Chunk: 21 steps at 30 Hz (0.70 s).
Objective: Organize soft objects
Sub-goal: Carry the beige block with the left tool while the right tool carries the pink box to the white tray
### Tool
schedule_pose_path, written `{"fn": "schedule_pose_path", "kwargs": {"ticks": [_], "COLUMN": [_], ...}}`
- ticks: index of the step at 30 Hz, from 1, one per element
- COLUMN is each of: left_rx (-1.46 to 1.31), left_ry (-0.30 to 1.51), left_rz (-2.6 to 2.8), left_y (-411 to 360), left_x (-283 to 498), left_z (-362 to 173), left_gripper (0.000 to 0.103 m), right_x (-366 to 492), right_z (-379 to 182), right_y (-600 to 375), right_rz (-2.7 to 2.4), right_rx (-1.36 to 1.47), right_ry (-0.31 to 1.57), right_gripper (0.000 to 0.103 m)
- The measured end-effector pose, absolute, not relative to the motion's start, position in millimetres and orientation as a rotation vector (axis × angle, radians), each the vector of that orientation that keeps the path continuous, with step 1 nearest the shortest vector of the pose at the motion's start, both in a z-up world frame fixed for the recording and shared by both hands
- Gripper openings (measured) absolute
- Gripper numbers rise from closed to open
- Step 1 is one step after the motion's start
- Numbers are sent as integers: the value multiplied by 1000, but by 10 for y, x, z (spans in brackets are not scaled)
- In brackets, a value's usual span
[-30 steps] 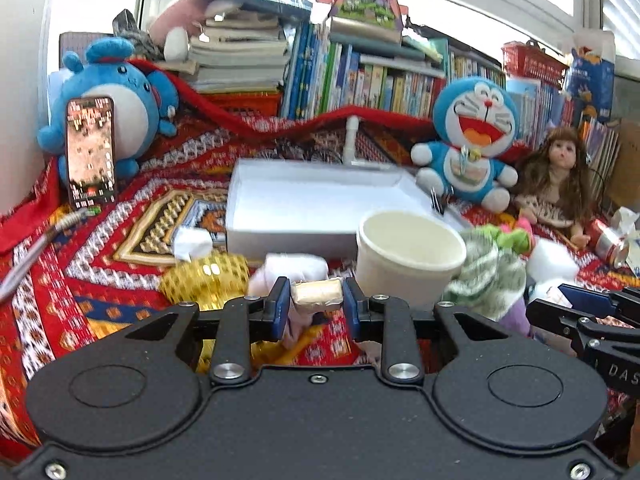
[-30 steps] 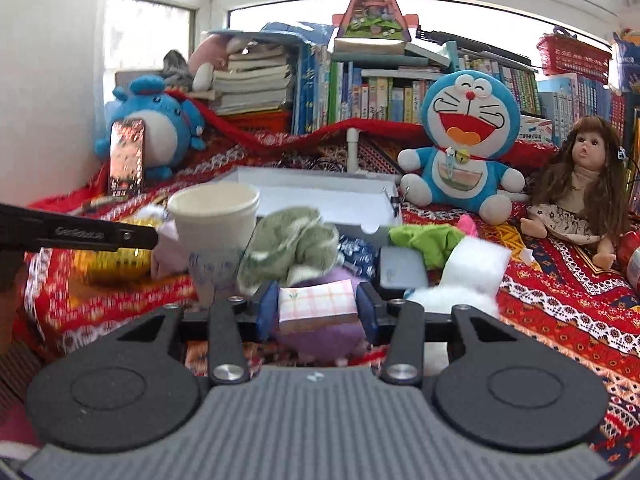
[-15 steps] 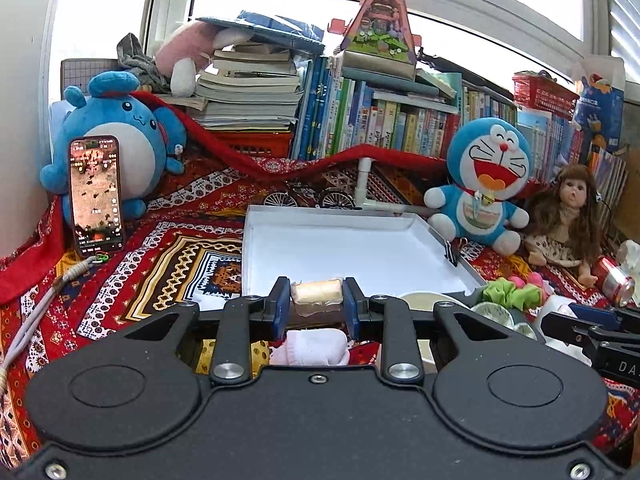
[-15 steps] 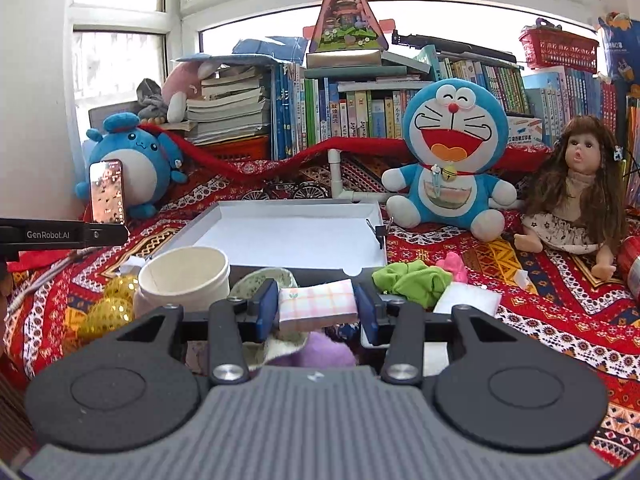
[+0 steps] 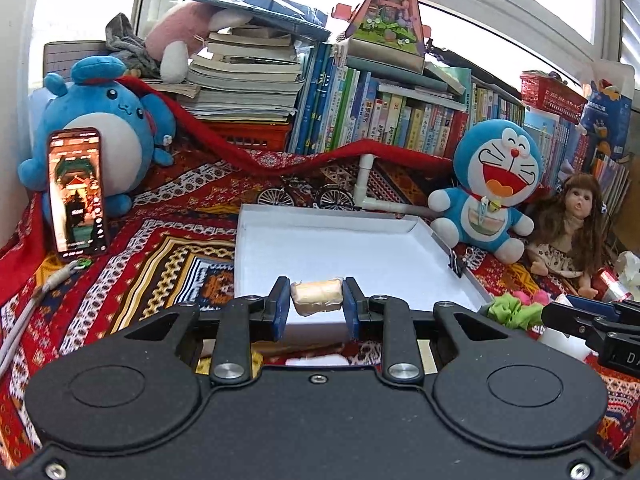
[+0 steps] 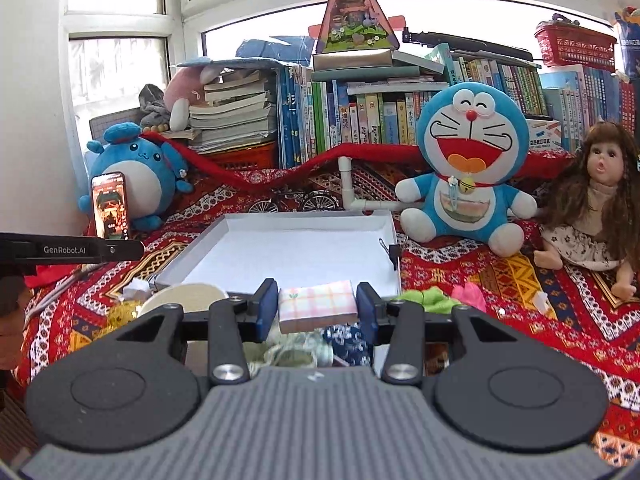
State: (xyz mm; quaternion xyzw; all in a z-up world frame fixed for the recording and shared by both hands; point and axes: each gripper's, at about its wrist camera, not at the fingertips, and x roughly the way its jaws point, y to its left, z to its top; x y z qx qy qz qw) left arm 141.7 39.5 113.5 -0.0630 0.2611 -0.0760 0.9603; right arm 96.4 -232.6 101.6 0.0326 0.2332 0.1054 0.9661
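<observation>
My left gripper (image 5: pixel 317 296) is shut on a small pale yellow soft block (image 5: pixel 318 295), held just above the near edge of the white tray (image 5: pixel 340 252). In the right wrist view my right gripper (image 6: pixel 318 306) is shut on a pink plaid pad (image 6: pixel 318 305), also raised at the tray's (image 6: pixel 288 252) near rim. Nothing lies inside the tray. Below the right gripper sit a paper cup (image 6: pixel 188 294), a green knitted cloth (image 6: pixel 288 354) and a dark blue patterned cloth (image 6: pixel 346 346). A green scrunchie (image 6: pixel 430 298) and a pink one (image 6: pixel 468 294) lie to the right.
A blue Doraemon plush (image 6: pixel 468 168) and a doll (image 6: pixel 592 200) sit right of the tray. A blue round plush (image 5: pixel 100 136) props a phone (image 5: pixel 78 192) at the left. Books fill the back. A model bicycle (image 5: pixel 306 196) and white pipe (image 5: pixel 368 188) stand behind the tray.
Both grippers rose and moved forward toward the tray with their objects held. The cup and cloth pile dropped below the fingers in both views.
</observation>
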Motion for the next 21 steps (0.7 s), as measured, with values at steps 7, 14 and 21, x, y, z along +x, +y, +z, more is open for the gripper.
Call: {"fn": "schedule_pose_path", "kwargs": {"ticks": [7, 14, 21], "left_rx": [-177, -183, -173], "left_ry": [617, 727, 879], "left_rz": [-190, -215, -250], "left_y": [427, 381, 227], "left_x": [1906, 2424, 2931], "left_z": [1193, 1192, 1064], "left_gripper": [26, 26, 26], "right_x": [1313, 1745, 2288], "right_z": [1160, 1224, 1115], "right_y": [-2341, -2286, -2119], "right_rz": [239, 276, 312], "right_rx": [81, 79, 86], "right_ry": [505, 574, 736], "right_gripper": [49, 49, 49]}}
